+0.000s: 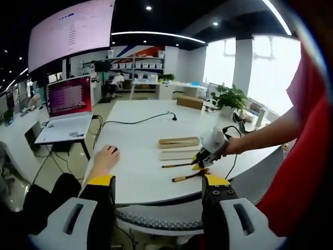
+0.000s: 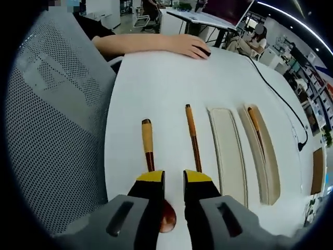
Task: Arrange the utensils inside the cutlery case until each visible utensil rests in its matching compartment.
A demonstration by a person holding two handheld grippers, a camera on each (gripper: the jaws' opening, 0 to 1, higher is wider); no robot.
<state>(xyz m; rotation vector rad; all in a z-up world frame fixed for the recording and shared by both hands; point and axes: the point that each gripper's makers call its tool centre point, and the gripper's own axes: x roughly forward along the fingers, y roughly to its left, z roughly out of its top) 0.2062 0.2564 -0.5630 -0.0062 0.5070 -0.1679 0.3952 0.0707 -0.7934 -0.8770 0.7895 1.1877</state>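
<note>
Right gripper view runs, from its left, from a grey mesh chair back (image 2: 57, 120) to the white bench (image 2: 156, 78), whose curved edge passes just beside the chair. On the bench lie a wooden-handled spoon (image 2: 148, 143) and a pair of dark chopsticks (image 2: 193, 138), well clear of each other, then the cutlery case in two parts: a pale shallow tray (image 2: 228, 156), bare inside, and beside it a wooden tray (image 2: 268, 161) holding one utensil with a wooden handle (image 2: 255, 125) whose kind I cannot make out. The right gripper (image 2: 174, 179) hangs over the near ends of spoon and chopsticks, jaws slightly apart and clamped on nothing; the spoon's bowl is partly hidden under the left jaw. Open bench stretches beyond the utensils to a person's hand on a mouse (image 2: 190, 47) at the far edge, and a black cable (image 2: 278, 94) trails along the right side. Left gripper view, from farther back, has an open laptop (image 1: 67, 112) on a side stand at left, the left gripper (image 1: 158, 185) held off the bench with jaws wide apart and empty, and the right gripper at the bench's near edge over the small, hard-to-read utensils and case.
</note>
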